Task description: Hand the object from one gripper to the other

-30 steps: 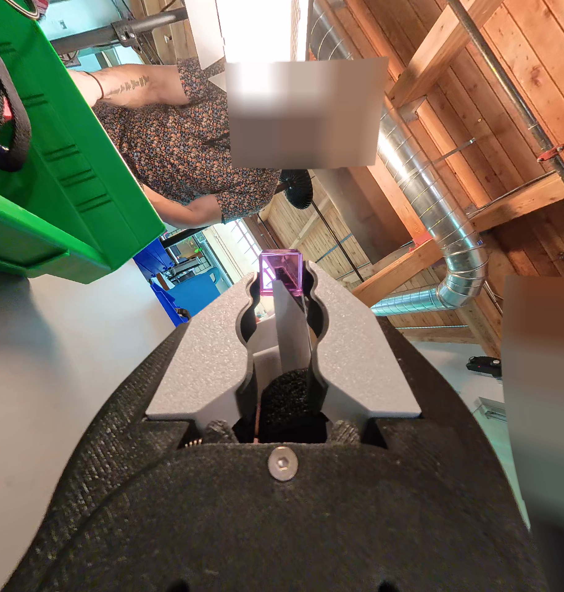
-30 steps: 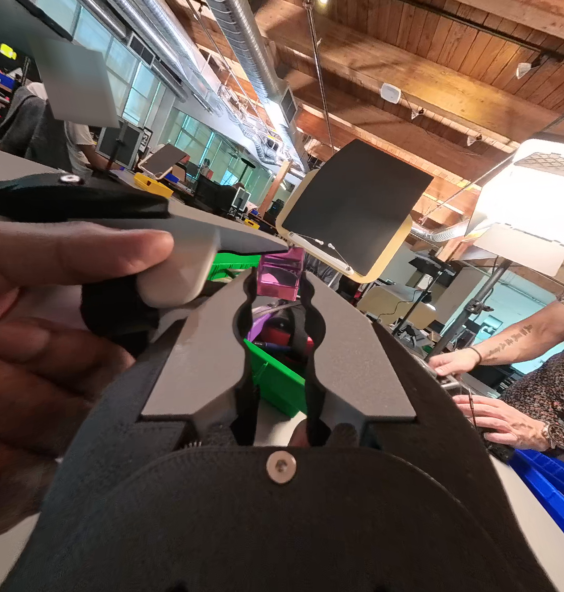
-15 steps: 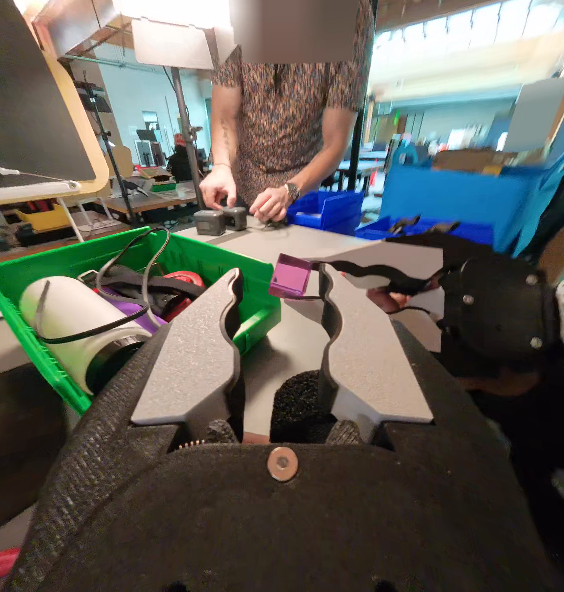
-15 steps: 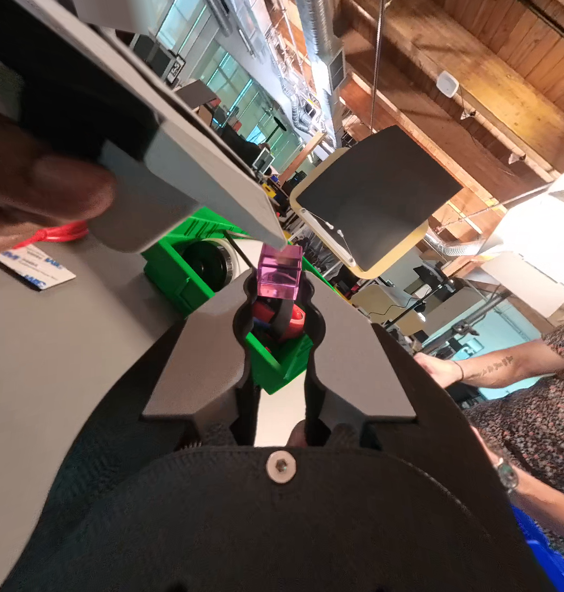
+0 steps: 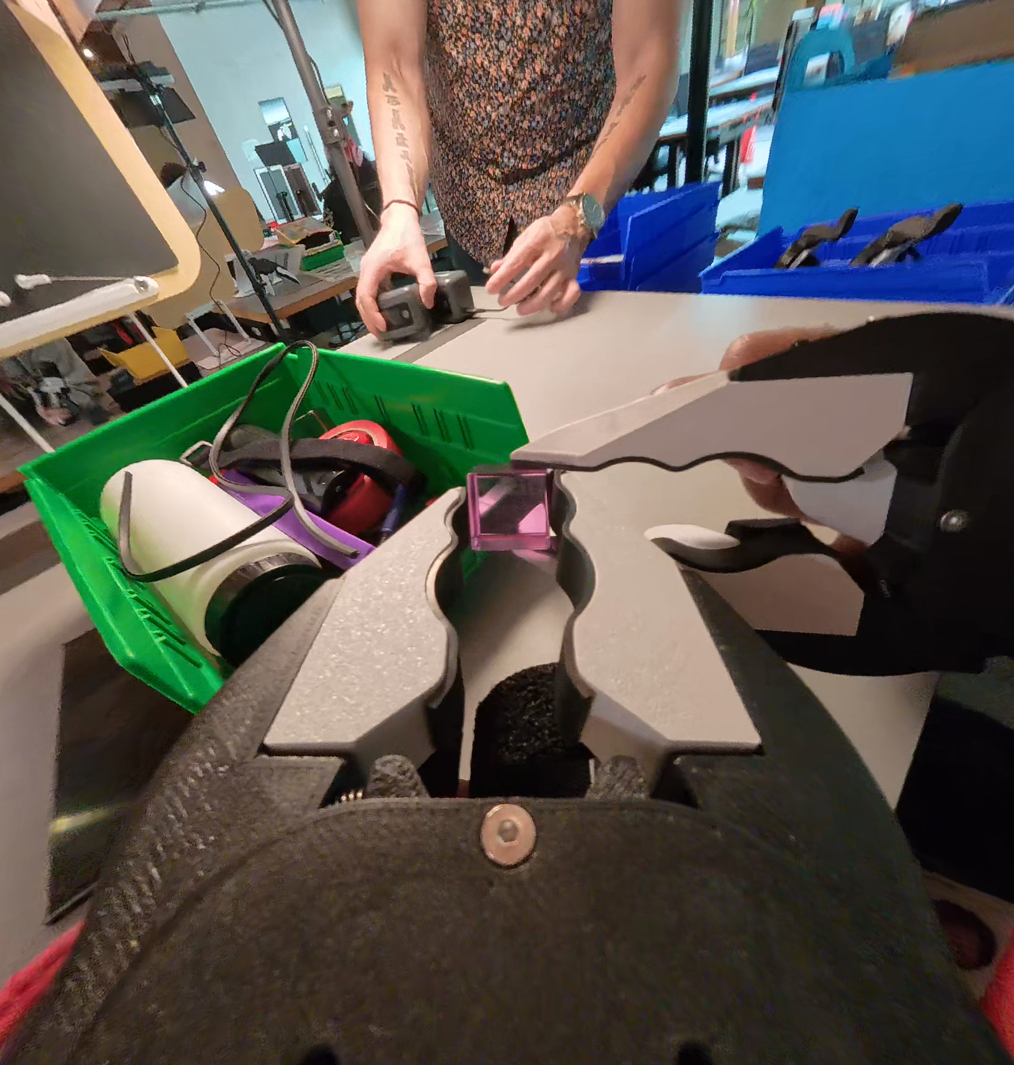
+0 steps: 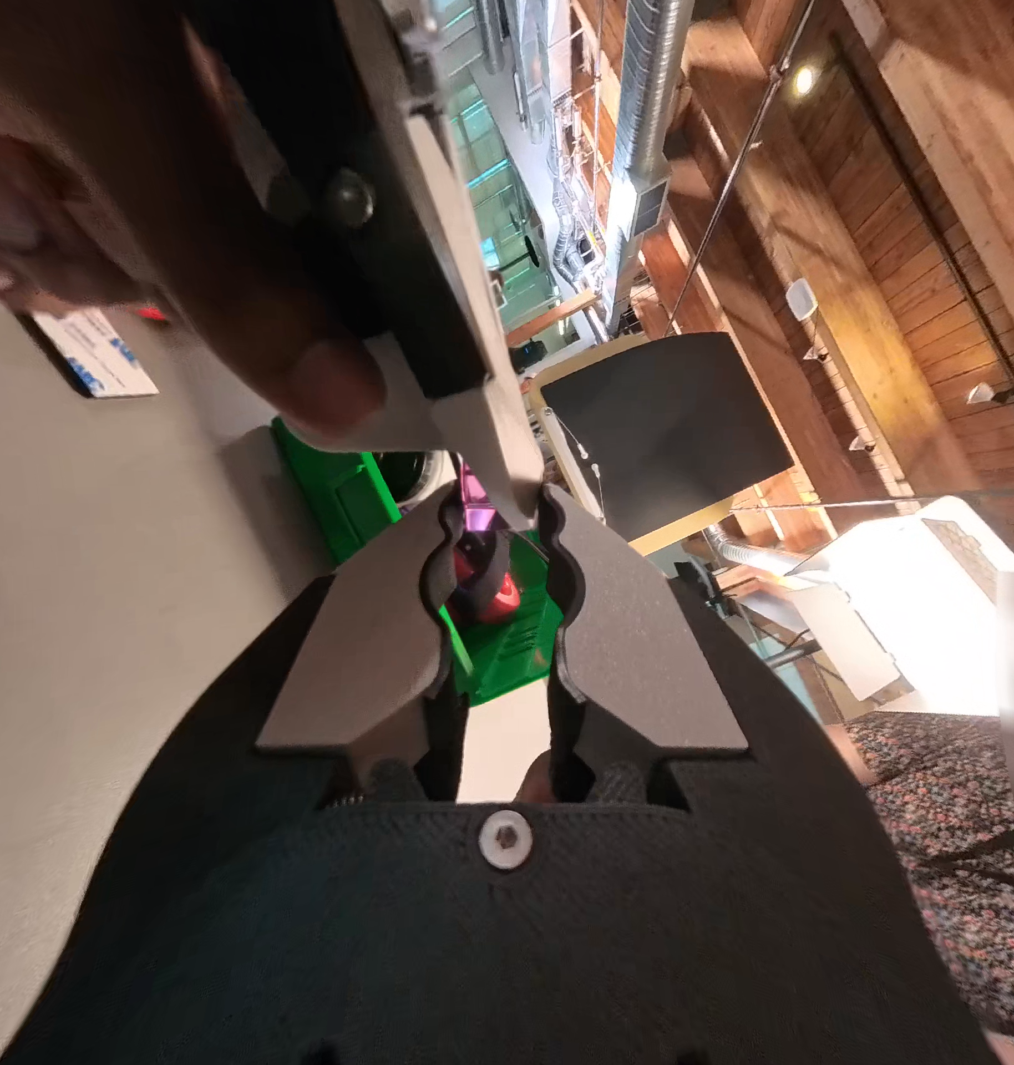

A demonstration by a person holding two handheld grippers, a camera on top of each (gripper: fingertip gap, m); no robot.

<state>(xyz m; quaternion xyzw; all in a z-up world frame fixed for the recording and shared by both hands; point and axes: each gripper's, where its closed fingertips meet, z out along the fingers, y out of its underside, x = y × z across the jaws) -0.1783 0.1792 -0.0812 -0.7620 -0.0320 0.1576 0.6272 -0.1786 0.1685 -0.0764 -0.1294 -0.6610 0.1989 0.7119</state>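
The left tongs (image 5: pixel 510 510) grip a small transparent purple cube (image 5: pixel 509 510) between their two grey fingertips, which press on its left and right faces. The cube is held clear above the grey counter (image 5: pixel 637 346), with the green bin (image 5: pixel 412 403) just behind and to the left.

The right tongs (image 5: pixel 585 501) come in from the right in the left wrist view, turned sideways so that one finger (image 5: pixel 712 426) lies flat across the top of the cube and the other finger (image 5: pixel 723 547) sits lower, well away from the first. They are spread wide and close on nothing. In the right wrist view the right tongs' own tips (image 6: pixel 493 507) straddle the cube (image 6: pixel 476 507) and one left finger (image 6: pixel 481 403), with a visible gap on either side.

A hand (image 6: pixel 147 230) wraps the body of the left tongs, fingers curled over the dark housing, filling the upper left of the right wrist view. Fingers of the hand (image 5: pixel 775 490) holding the right tongs show between its two fingers.

The bin holds a white cylinder (image 5: pixel 193 542), a red tape roll (image 5: pixel 360 478), a purple piece (image 5: pixel 320 530) and black straps (image 5: pixel 297 455). At the far edge of the counter a person in a patterned shirt (image 5: pixel 522 104) rests both hands on small dark devices (image 5: pixel 418 305). Blue bins (image 5: pixel 839 271) stand far right. A black panel with a pale wooden frame (image 5: pixel 49 190) stands far left.
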